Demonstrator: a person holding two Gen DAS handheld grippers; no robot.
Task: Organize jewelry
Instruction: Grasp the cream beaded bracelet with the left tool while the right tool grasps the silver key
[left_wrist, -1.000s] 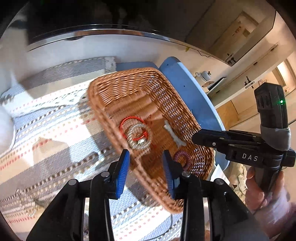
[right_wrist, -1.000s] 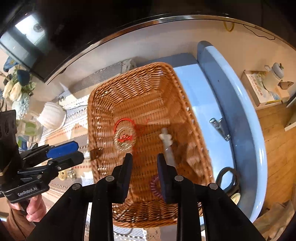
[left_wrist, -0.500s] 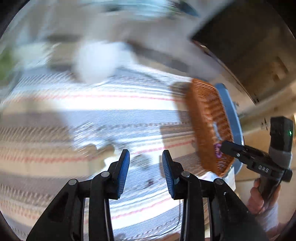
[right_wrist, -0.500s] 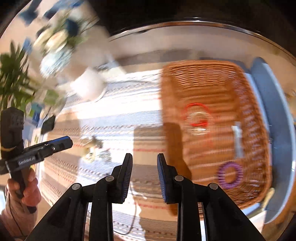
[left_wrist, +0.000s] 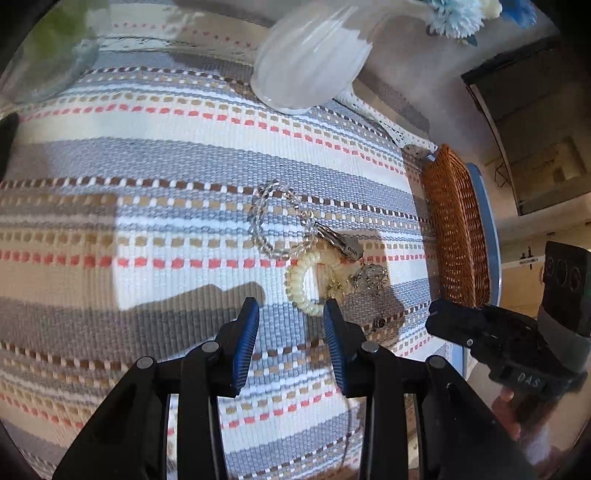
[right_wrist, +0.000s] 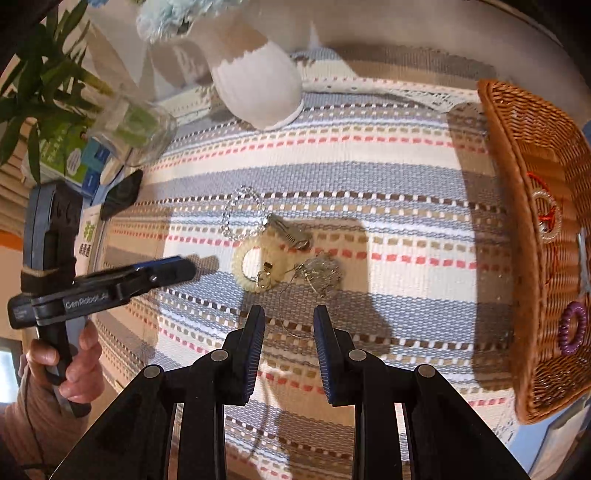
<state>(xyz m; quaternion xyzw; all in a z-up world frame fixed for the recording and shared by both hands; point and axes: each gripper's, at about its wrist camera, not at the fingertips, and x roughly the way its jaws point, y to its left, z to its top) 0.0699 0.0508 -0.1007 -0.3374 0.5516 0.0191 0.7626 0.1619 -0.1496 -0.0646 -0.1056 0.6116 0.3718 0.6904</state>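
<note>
Both grippers swung from basket (right_wrist: 532, 236) to jewelry pile (left_wrist: 321, 258), lying just beyond empty, parted jaws.

Coarse woven cloth mat (right_wrist: 369, 177), wicker basket (right_wrist: 517, 192) — bracelet (right_wrist: 243, 210) perhaps glass

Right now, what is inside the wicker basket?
Inside the wicker basket: a purple coil ring, a clear bead bracelet with red cord. The near wall and the frame edge hide the rest.
</note>
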